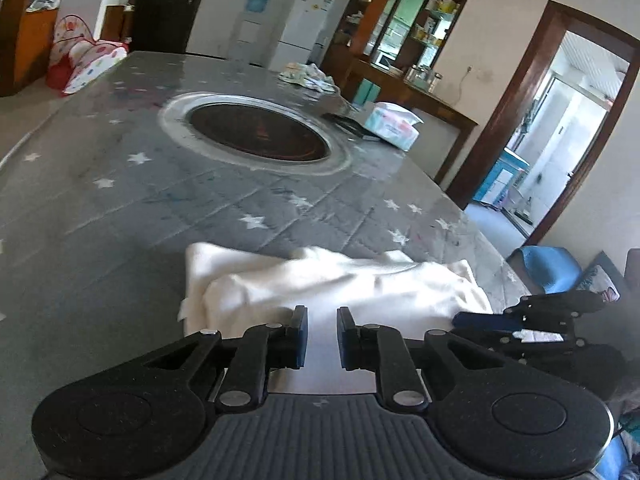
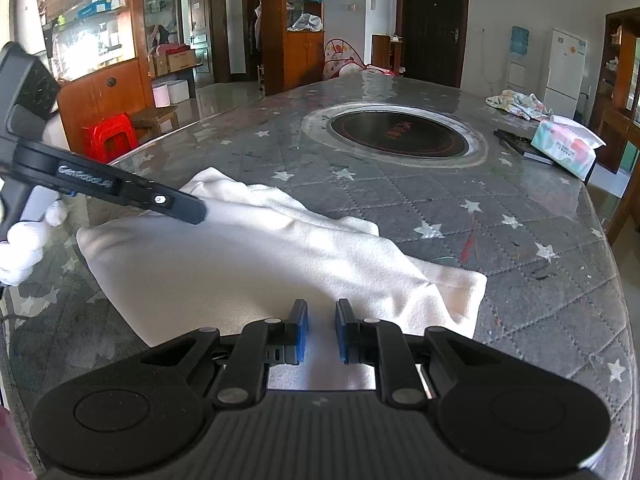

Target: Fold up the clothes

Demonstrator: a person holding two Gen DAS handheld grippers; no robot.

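A white garment (image 1: 340, 280) lies bunched near the front edge of the grey star-patterned table (image 1: 120, 200). My left gripper (image 1: 322, 312) has its jaws drawn narrow, with a strip of the white fabric running up between the blue pads. In the right wrist view the same garment (image 2: 240, 264) rises in a ridge toward the left gripper (image 2: 198, 212), which a white-gloved hand (image 2: 24, 248) holds. My right gripper (image 2: 322, 304) is likewise narrow on the garment's near edge, and its tip shows in the left wrist view as the right gripper (image 1: 460, 318) at the cloth's right end.
A round induction hob (image 2: 400, 134) is set in the table's middle. A tissue pack (image 2: 564, 148), a dark flat book (image 2: 520, 144) and a patterned cloth pile (image 2: 518, 104) sit at the far right. A blue chair (image 1: 548, 268) stands past the table's right edge, a red stool (image 2: 108, 136) to the left.
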